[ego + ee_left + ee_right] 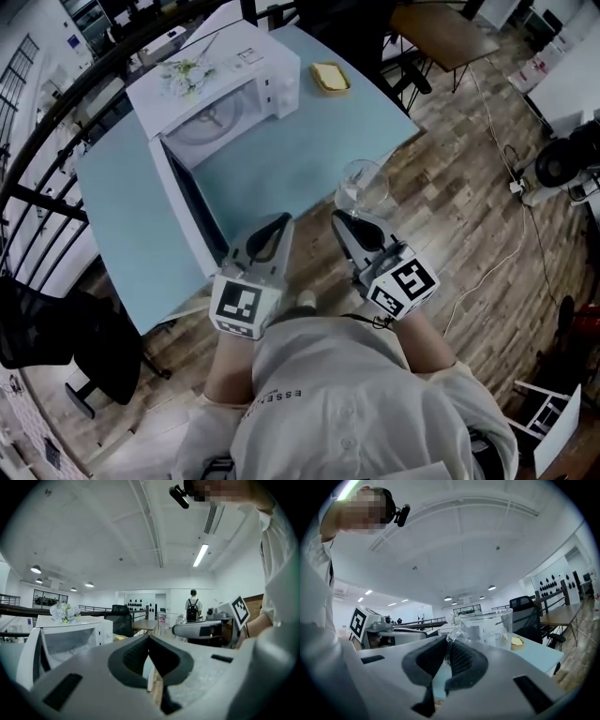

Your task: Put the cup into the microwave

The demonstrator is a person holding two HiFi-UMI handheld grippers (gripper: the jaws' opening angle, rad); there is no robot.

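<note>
Head view shows the right gripper (349, 217) closed on the cup (364, 185), pinching it at the side nearest the person (whether by a handle or by the wall alone is hard to tell through the glass). The cup hangs in the air at the near edge of the pale blue surface (309, 141), partly over the wooden floor and well apart from the microwave (216, 89). The microwave's door (187, 211) stands wide open toward the person, with the turntable (211, 122) showing inside. The left gripper (277, 225) has its jaws together and carries nothing. To do the carry well, I would keep the cup upright and level and bring it in to the right of the door's free edge rather than across it. It should enter the cavity low enough to clear the top of the opening, and the grip should let go only once the base sits flat near the turntable's middle. The left gripper is best kept out of that path, ready for the door. The cup is clear glass, wide-mouthed and straight-walled. It seems empty, with faint marks on its wall that cannot be read.
</note>
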